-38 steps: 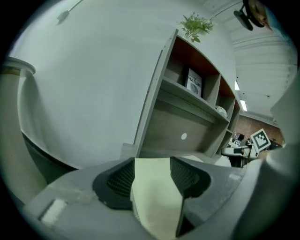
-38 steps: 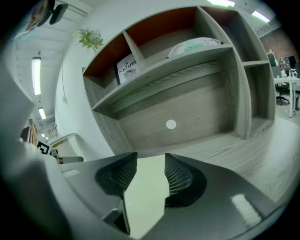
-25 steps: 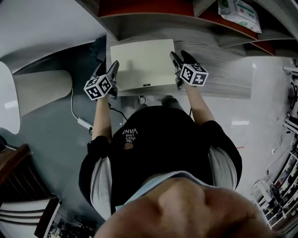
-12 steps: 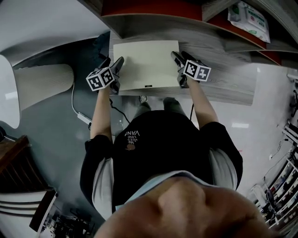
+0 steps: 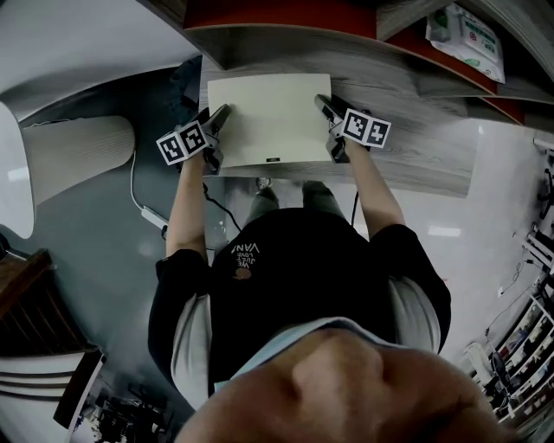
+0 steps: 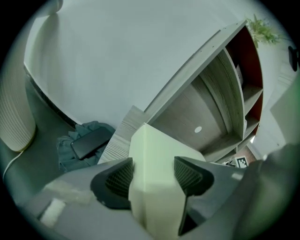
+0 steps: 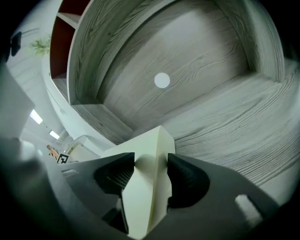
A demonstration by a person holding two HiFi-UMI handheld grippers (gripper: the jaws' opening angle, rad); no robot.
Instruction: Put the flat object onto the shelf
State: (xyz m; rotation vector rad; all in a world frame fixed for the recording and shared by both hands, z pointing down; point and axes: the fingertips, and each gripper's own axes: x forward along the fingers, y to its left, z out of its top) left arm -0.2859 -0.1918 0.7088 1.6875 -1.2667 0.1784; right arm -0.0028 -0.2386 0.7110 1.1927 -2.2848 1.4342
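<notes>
person stands at the shelf [image 5: 407,151], both arms out, holding the flat object [image 5: 262,117] btwn two grippers. it's a cream, box-like slab, long side across the head view, level over the shelf's lowest grey-wood board, near the front edge. can't tell if it rests on the board or hangs just above.

left gripper [image 5: 216,123] has the slab's left edge and right gripper [image 5: 327,114] the right edge, approx midway along each. both sets of jaws have just been closing w/ the slab btwn them. in the left gripper view both ribbed pads sit against the slab's faces, and it's the same in the right gripper view. so each gripper is clamped on it, jaws wide since the slab is thick.

right gripper view looks into a grey-wood compartment w/ a white round spot [image 7: 162,80] on the back panel. left gripper view shows a dark phone [image 6: 91,143] on a teal cloth [image 6: 68,157] on the floor by the shelf's end.

above the slab is a red-backed compartment [image 5: 260,13]. upper right, a packet [image 5: 463,35] w/ green print lies on a higher board. a ribbed cream cylinder [image 5: 78,164] sits to the left, well apart.
</notes>
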